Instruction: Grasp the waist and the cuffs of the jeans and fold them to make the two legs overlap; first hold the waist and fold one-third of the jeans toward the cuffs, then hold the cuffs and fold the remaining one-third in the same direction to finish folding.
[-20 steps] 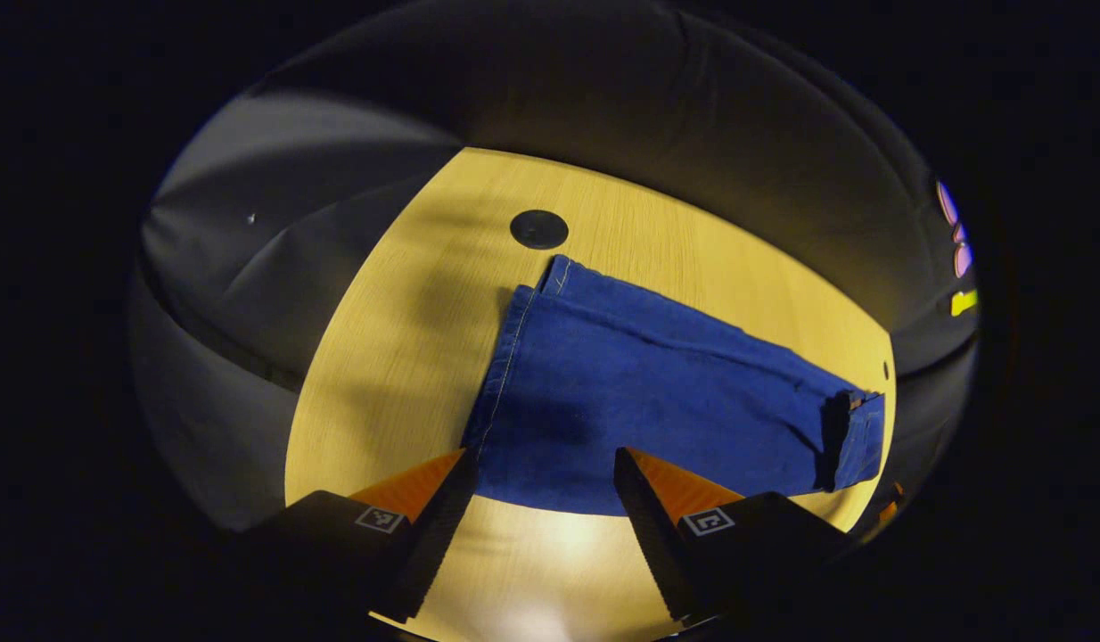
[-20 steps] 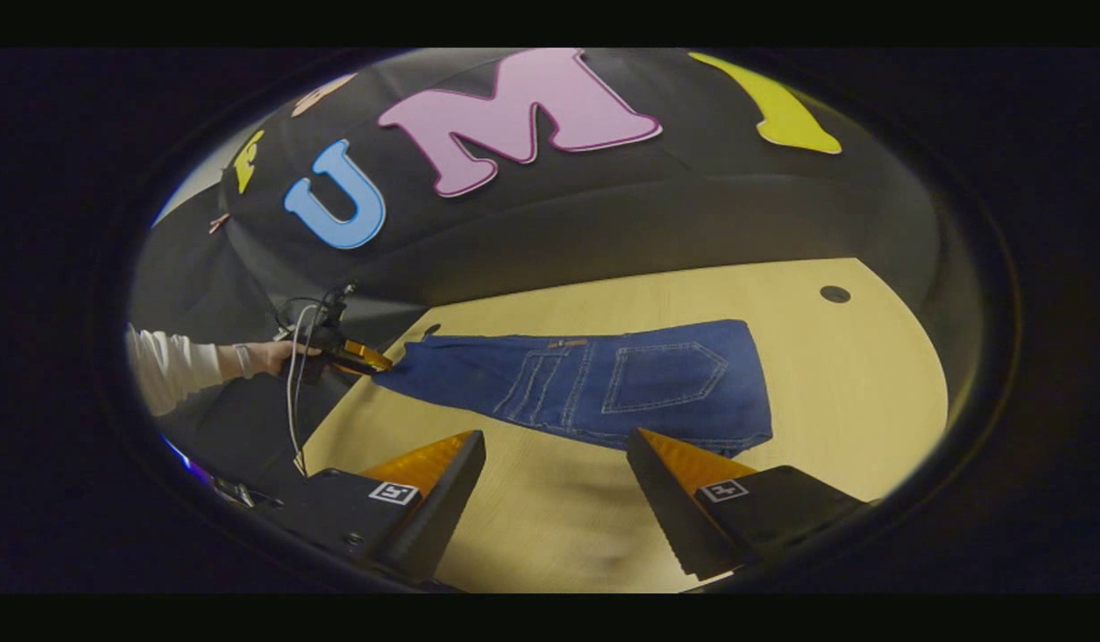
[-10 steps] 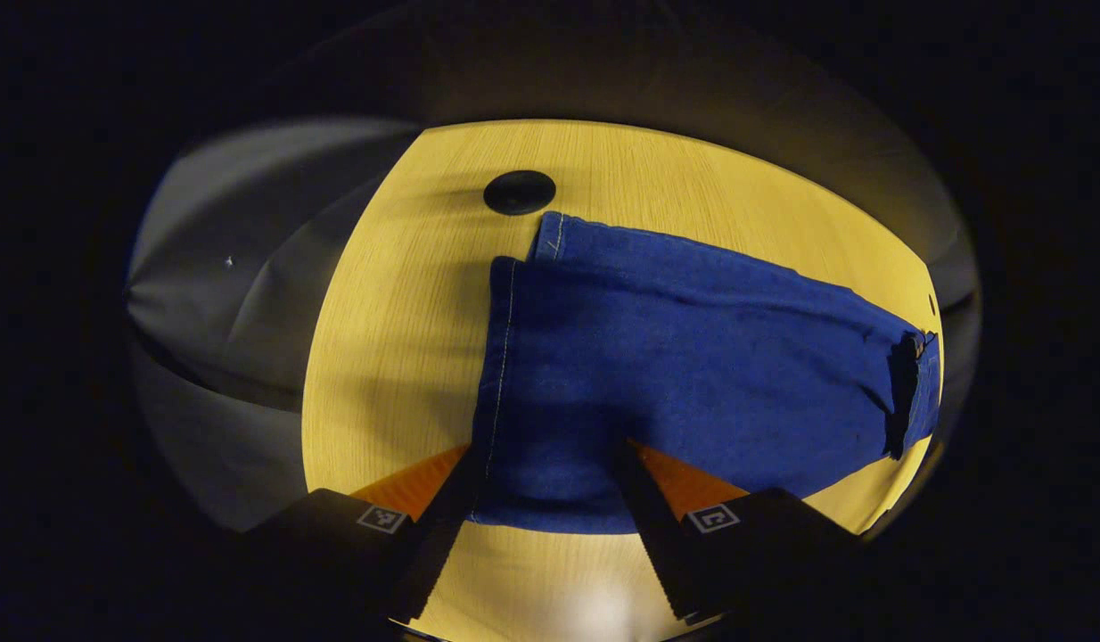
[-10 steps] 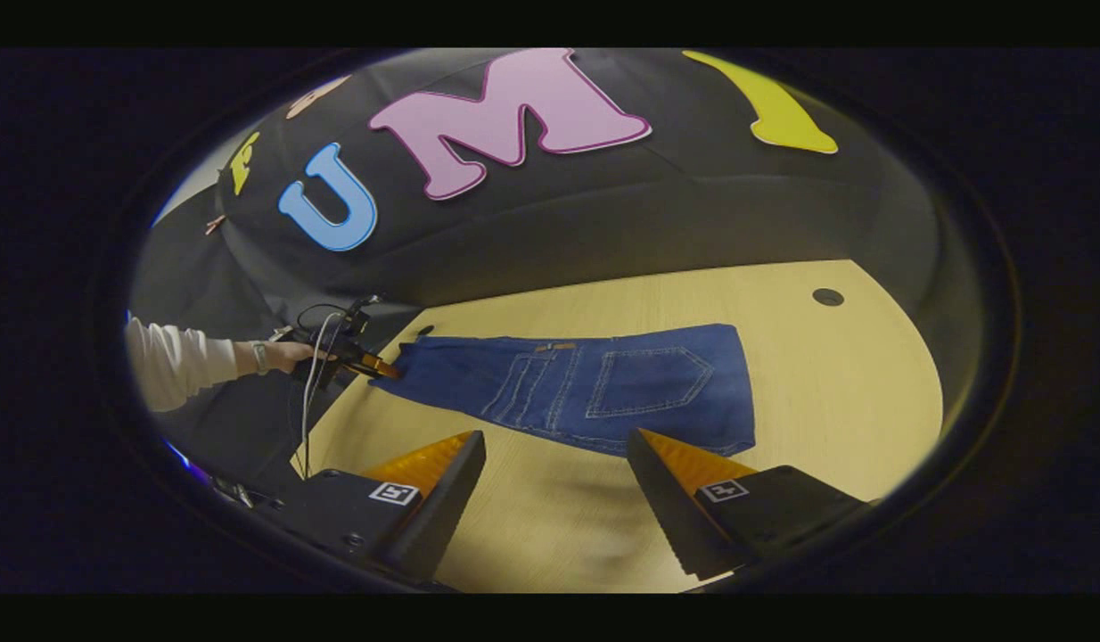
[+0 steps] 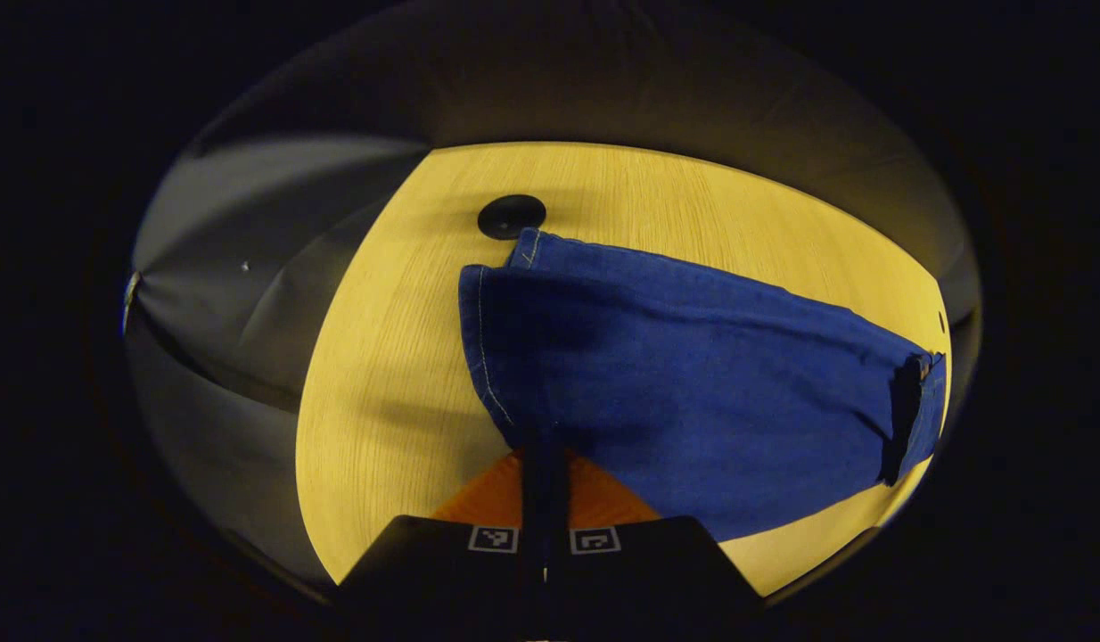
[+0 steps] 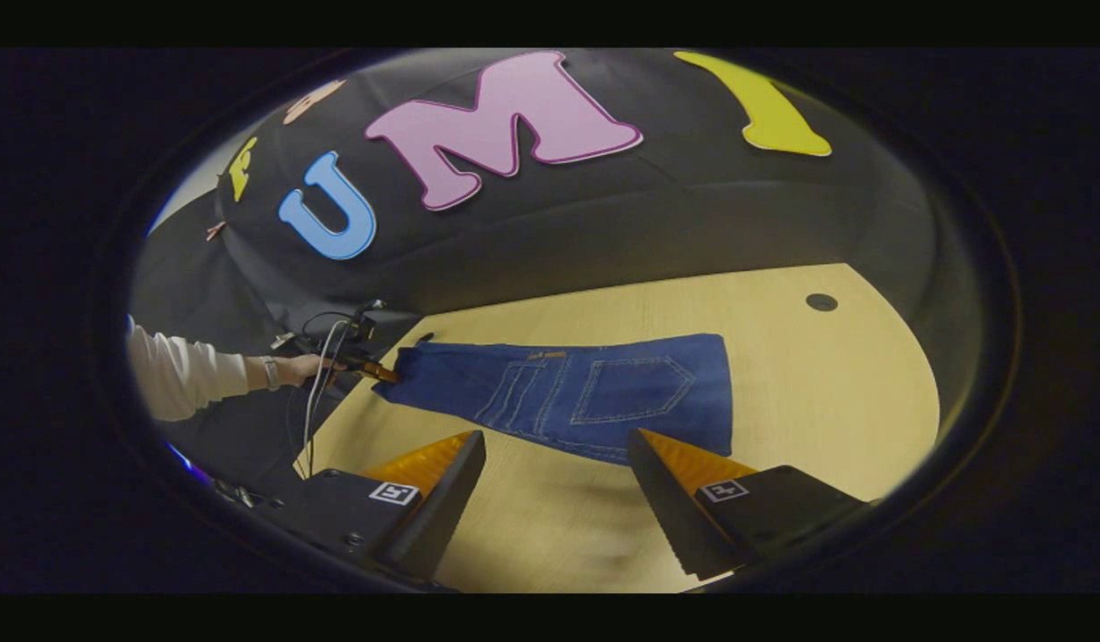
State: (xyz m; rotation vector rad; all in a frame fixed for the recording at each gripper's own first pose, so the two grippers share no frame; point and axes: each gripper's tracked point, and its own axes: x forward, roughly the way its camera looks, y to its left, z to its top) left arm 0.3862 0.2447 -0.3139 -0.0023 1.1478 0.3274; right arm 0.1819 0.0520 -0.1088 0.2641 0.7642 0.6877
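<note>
The jeans [image 5: 693, 392] lie flat on the pale wooden tabletop [image 5: 398, 374], the legs stacked one over the other so that the cuff end faces the left tongs [image 5: 544, 450] and the waist runs off toward the far right edge of the left gripper view. In that view the two orange fingers of the left tongs are pressed together with hardly any gap, and the near corner of the cuff hem disappears between them — the denim is pinched there, right at the stitched edge. A dark round cap [image 5: 512, 217] is set into the tabletop just beyond the far cuff corner. In the right gripper view the jeans [image 6: 586, 397] show from the waist side, a back pocket and seam stitching facing up, the cloth stretching away to the left where a hand [image 6: 302, 367] in a pale sleeve [image 6: 180, 379] holds the left tongs [image 6: 382, 374] against the cuff end, cables trailing from it. The right tongs [image 6: 556, 464] hang wide open above the tabletop [image 6: 826, 392], grasping nothing; the waist edge of the jeans lies just beyond its fingertips — whether the right finger touches the denim I cannot tell.
</note>
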